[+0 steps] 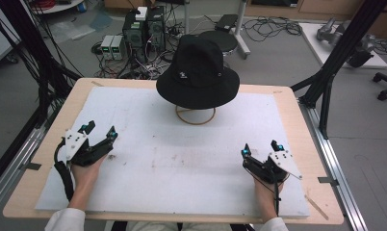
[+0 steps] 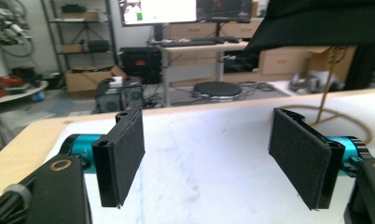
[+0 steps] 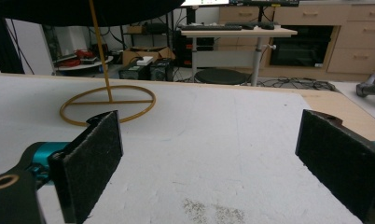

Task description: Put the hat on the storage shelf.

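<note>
Figure: hat (image 1: 198, 72) on its stand (image 1: 195, 115), far centre of the white mat (image 1: 134, 187). I held the left gripper (image 1: 99, 130) near left and the right gripper (image 1: 260, 147) near right — both with jaws spread wide, nothing between the pads. The hat lay beyond and inward of each (up and right of the left one, up and left of the right one), well apart from both — I judged neither clearly nearer.

High view looks down; gripper views low, sharing hat stand (image 3: 106, 105).
</note>
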`<state>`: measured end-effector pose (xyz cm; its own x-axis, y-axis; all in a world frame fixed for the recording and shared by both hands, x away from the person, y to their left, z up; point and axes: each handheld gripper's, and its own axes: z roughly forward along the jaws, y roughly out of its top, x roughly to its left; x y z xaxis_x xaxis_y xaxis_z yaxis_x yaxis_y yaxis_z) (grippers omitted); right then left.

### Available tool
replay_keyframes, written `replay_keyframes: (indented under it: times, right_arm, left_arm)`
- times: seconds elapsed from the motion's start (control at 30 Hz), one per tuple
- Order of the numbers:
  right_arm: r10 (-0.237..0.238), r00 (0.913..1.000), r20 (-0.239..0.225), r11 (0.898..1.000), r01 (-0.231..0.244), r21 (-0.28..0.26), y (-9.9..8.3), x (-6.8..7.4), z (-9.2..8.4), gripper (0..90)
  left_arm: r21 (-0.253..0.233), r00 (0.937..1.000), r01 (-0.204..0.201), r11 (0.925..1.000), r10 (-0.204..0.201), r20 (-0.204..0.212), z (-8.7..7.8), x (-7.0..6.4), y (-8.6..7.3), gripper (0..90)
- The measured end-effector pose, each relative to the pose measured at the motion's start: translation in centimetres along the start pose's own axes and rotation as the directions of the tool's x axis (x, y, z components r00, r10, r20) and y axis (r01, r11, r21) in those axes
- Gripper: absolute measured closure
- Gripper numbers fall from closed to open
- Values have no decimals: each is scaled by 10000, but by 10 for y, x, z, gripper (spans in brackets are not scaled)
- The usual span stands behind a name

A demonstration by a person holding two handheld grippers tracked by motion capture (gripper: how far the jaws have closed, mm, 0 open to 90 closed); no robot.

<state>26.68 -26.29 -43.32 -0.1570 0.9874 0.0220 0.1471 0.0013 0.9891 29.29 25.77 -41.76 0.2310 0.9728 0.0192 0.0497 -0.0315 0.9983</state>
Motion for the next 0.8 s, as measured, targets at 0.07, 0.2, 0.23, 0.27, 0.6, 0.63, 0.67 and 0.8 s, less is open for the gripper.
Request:
replay_keyframes:
  times: [0.07,0.2,0.23,0.27,0.6,0.63,0.67,0.8]
  right_arm:
    - [26,10000,38,10000,-26,4,-1,0,-1,65]
    - [-25,9999,-101,10000,26,44,-2,2,1,65]
    - [-96,9998,-178,9999,97,77,-2,4,3,65]
    - [-127,9996,-236,9999,130,106,-2,5,3,65]
    - [-81,9995,-304,9998,87,197,-3,4,6,65]
    - [23,9995,-302,9997,-16,235,-3,3,6,65]
    - [99,9995,-292,9997,-92,245,-3,3,6,65]
    - [299,9991,-296,9990,-289,330,-4,1,6,65]
  left_arm:
    - [11,9998,59,10000,-59,-205,-4,1,-4,270]
    - [32,9992,146,9999,-145,-362,-10,2,-7,266]
    - [30,9990,76,10000,-75,-443,-10,2,-7,266]
    - [30,9990,76,10000,-75,-443,-10,2,-7,266]
    - [155,9987,257,9996,-250,-450,-9,3,-11,262]
    - [172,9985,326,9993,-318,-453,-9,4,-11,262]
    - [172,9985,326,9993,-318,-453,-9,4,-11,260]
    - [228,9982,341,9992,-329,-495,-9,6,-12,255]
